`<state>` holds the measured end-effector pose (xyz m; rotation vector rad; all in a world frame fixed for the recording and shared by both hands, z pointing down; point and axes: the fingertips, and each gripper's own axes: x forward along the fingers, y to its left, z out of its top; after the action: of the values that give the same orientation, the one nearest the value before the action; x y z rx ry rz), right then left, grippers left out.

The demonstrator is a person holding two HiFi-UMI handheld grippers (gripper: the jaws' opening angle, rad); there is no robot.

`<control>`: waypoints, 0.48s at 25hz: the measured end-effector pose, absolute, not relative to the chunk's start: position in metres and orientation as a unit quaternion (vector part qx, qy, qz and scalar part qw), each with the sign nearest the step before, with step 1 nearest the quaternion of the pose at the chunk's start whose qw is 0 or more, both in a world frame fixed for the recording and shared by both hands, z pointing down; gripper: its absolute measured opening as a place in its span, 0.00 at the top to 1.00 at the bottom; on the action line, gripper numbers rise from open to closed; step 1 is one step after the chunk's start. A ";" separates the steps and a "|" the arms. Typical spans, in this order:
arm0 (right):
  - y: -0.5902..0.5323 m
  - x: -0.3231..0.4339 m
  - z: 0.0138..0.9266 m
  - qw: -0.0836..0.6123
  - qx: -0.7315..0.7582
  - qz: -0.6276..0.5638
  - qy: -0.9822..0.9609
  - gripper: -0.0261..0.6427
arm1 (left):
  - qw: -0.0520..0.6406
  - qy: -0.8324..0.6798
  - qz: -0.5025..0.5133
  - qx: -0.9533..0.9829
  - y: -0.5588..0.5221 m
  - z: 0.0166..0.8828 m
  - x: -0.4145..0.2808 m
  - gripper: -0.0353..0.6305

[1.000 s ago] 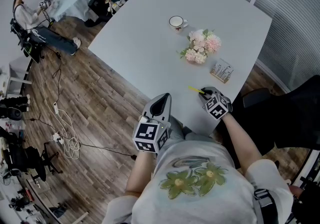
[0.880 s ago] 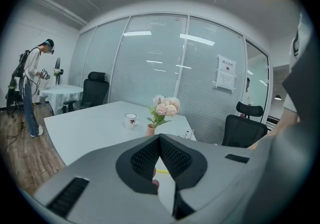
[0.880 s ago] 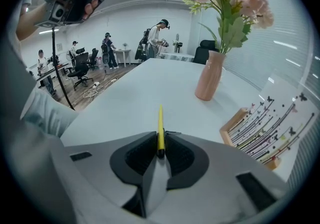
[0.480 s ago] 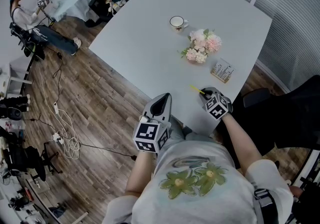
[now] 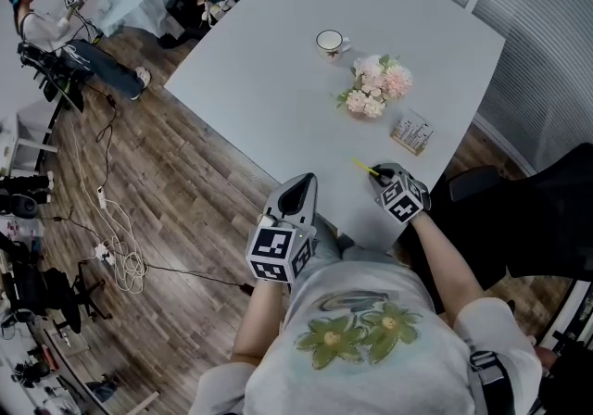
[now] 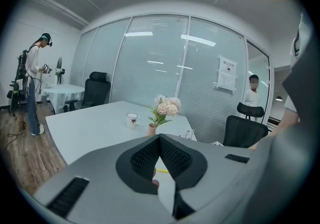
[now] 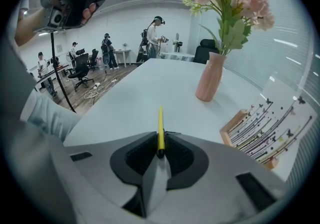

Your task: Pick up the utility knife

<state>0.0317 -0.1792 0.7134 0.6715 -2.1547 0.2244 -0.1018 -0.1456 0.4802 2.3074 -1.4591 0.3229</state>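
Right gripper (image 5: 378, 173), just right of centre in the head view, sits at the near edge of the white table (image 5: 278, 70). The yellow utility knife (image 5: 362, 166) pokes out to its upper left; whether the knife has left the tabletop I cannot tell. Left gripper (image 5: 302, 183) hovers to the left of it, well apart.

Left gripper view: its jaws are together with nothing in them, so it offers no backup.

Right gripper view: at lower centre the jaws, which have just been closing, stand narrow and pinch only the tail end of the knife. With so much length ahead of the pads, I judge a quick lift could let it pivot or slip out. It might then drop near the pink vase (image 7: 208, 83) or off the table edge.
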 end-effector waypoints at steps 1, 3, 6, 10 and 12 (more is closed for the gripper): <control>-0.179 0.031 0.713 0.422 0.268 0.089 -0.861 0.87 | 0.195 -0.521 0.115 0.823 -0.146 0.481 -0.102 0.93; -0.180 0.030 0.711 0.418 0.269 0.089 -0.863 0.88 | 0.195 -0.521 0.115 0.823 -0.145 0.481 -0.102 0.93; -0.180 0.029 0.705 0.414 0.270 0.087 -0.865 0.88 | 0.195 -0.521 0.114 0.823 -0.145 0.479 -0.102 0.93; -0.181 0.029 0.697 0.406 0.271 0.083 -0.869 0.88 | 0.195 -0.521 0.113 0.823 -0.145 0.478 -0.101 0.93; -0.183 0.028 0.694 0.402 0.272 0.081 -0.871 0.87 | 0.196 -0.520 0.114 0.823 -0.146 0.480 -0.101 0.93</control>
<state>0.0276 -0.1826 0.6938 0.6864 -2.1999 0.2052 -0.1006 -0.1460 0.4796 2.3069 -1.4584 0.3191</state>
